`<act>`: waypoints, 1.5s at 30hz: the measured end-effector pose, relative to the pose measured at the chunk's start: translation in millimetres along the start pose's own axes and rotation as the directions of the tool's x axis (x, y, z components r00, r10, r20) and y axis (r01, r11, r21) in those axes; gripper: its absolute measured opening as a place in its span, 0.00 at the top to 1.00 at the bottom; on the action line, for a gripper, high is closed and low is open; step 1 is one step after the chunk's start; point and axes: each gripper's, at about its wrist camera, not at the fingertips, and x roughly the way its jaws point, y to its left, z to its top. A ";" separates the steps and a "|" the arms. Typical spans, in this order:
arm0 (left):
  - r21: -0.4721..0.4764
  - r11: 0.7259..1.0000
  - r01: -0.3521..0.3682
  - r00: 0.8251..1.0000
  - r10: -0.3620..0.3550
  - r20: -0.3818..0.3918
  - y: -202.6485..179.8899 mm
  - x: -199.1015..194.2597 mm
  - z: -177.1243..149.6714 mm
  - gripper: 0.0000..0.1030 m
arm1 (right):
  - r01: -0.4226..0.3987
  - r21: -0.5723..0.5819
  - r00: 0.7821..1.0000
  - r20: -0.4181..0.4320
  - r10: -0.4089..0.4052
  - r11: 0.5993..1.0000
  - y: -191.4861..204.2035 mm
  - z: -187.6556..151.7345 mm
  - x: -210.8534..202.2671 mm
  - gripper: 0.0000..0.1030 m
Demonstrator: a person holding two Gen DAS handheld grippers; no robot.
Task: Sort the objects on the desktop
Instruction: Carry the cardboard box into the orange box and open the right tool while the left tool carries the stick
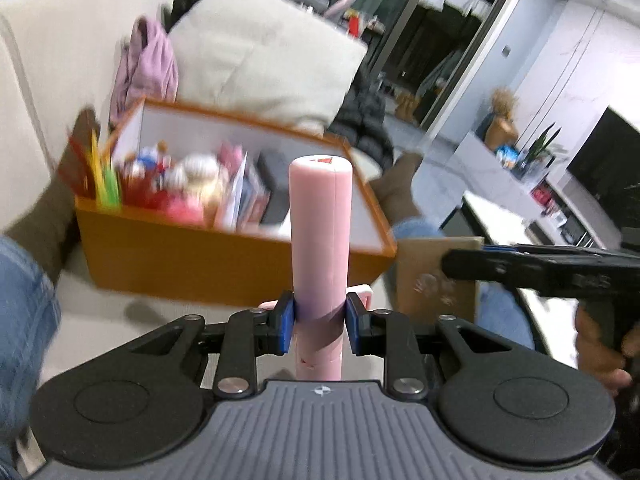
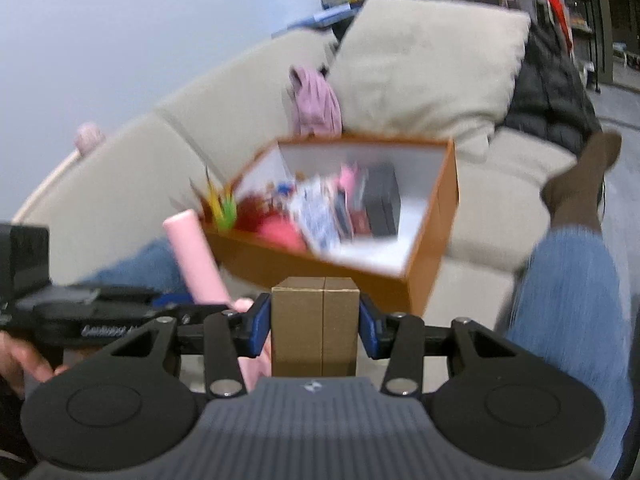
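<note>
Left tool (image 1: 320, 322) is clenched on a pink cylinder (image 1: 320, 224), with its blue pads pressing both sides of the lower part. In the left wrist view the cylinder stands upright between the fingers, and its flat top carries a small red mark. Behind it, an orange storage box (image 1: 224, 256) with white inner walls sits on a beige sofa (image 1: 36, 80). The box holds many small things, blurred: colored pencils at the left end, toy figures, some booklets and a dark block. A beige cushion (image 1: 260, 48) and a pink cloth (image 1: 146, 64) lie behind the box. On the right side of this view, the right tool (image 1: 452, 264) reaches in from the edge and touches a brown cardboard box (image 1: 436, 276).

Seen from the right wrist, the right tool (image 2: 314, 326) is clenched on the cardboard box (image 2: 314, 324), with a blue pad on each side of it. The box is upright and shows a seam down its middle. The orange storage box (image 2: 424, 264) is just beyond it on the sofa (image 2: 160, 144), tilted in this view. At the left, the pink cylinder (image 2: 196, 256) leans in the left tool (image 2: 168, 312), near the corner of the storage box. The person's leg in blue jeans (image 2: 568, 304) is at the right.
</note>
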 end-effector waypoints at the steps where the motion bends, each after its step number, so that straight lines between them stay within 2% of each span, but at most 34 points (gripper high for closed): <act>1: 0.003 1.000 0.005 1.000 -0.005 0.016 -0.5 -3.5 7.8 0.71 | 0.020 -0.005 1.000 0.001 -0.020 1.000 0.1 9.8 3.4 0.54; 7: 0.012 1.000 0.023 0.994 -0.024 0.104 -0.9 -13.5 60.1 0.71 | 0.106 -0.039 0.994 -0.008 -0.106 0.994 -9.9 63.8 41.3 0.54; 13: 0.042 0.999 -0.007 0.987 0.000 0.161 -0.9 5.8 96.2 0.71 | 0.206 -0.040 0.976 -0.066 -0.208 0.978 -32.7 100.2 106.2 0.54; 19: 0.025 1.000 -0.014 0.993 0.011 0.120 16.5 45.4 106.2 0.71 | 0.283 -0.006 0.946 -0.162 -0.280 0.959 -57.6 121.1 168.4 0.54; 26: 0.007 1.000 0.005 0.999 -0.005 0.054 34.0 74.7 101.7 0.71 | 0.318 -0.029 0.911 -0.269 -0.314 0.948 -64.1 121.8 216.0 0.54; 31: 0.007 1.000 0.014 0.999 -0.014 0.031 36.6 81.8 98.6 0.71 | 0.324 -0.072 0.905 -0.268 -0.331 0.943 -60.1 124.9 229.0 0.54; 35: 0.006 1.000 0.011 1.000 -0.011 0.019 38.1 85.0 97.9 0.71 | 0.327 -0.068 0.905 -0.264 -0.333 0.943 -63.3 128.5 231.4 0.47; 40: 0.012 1.000 0.007 1.000 -0.007 0.009 34.4 86.9 97.7 0.71 | 0.308 -0.057 0.926 -0.211 -0.313 0.950 -64.9 126.8 218.8 0.48; 42: 0.017 1.000 0.008 1.000 -0.008 0.006 32.1 87.7 98.0 0.71 | 0.309 -0.085 0.928 -0.192 -0.320 0.947 -62.1 126.2 214.8 0.57; 45: 0.023 1.000 0.007 1.000 -0.007 0.004 28.6 88.1 98.1 0.71 | 0.305 -0.112 0.923 -0.208 -0.323 0.946 -59.5 125.8 207.5 0.65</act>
